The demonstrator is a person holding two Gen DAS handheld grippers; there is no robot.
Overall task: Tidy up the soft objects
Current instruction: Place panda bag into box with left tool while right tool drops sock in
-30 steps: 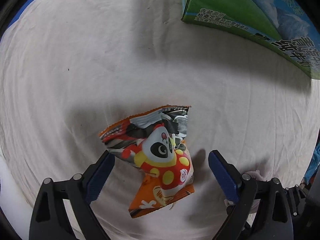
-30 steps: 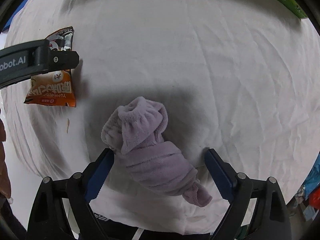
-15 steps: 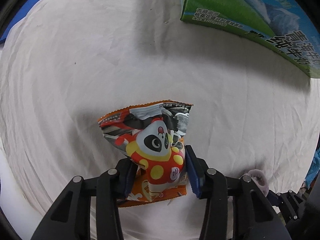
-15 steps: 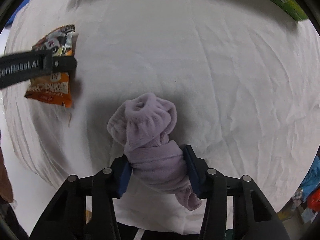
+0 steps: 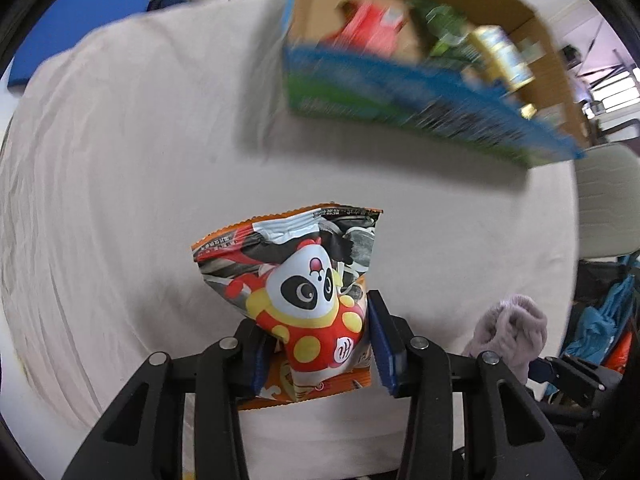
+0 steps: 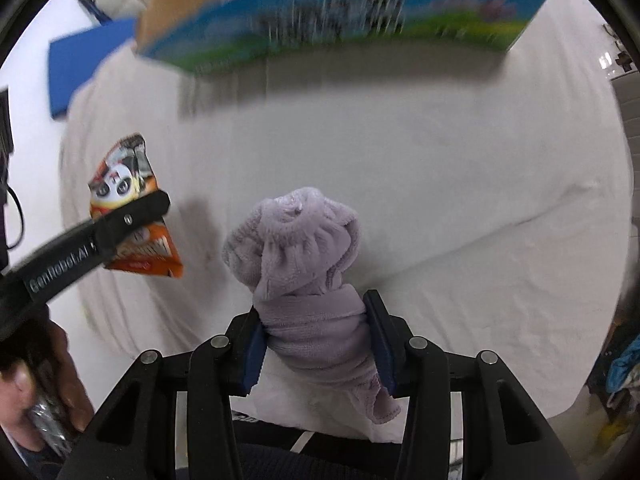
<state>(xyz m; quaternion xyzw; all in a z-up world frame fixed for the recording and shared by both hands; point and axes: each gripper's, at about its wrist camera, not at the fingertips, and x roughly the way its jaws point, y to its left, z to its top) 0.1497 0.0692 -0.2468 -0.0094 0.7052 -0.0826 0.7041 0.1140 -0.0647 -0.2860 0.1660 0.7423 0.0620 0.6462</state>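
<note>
The left gripper (image 5: 316,344) clamps a crinkled orange snack bag (image 5: 304,288) with a panda cartoon, held above the white cloth (image 5: 120,160). The right gripper (image 6: 314,340), jaws just closing, squeezes a rolled lilac fleece towel (image 6: 304,264), also aloft.

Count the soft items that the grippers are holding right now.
2: a panda snack bag in the left gripper, and a purple rolled towel in the right gripper.

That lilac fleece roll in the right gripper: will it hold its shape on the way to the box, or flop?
The lilac fleece roll probably flops some: its loose end droops below the right gripper. It squashes between the pads, so likely soft, light, unlikely to slip.
</note>
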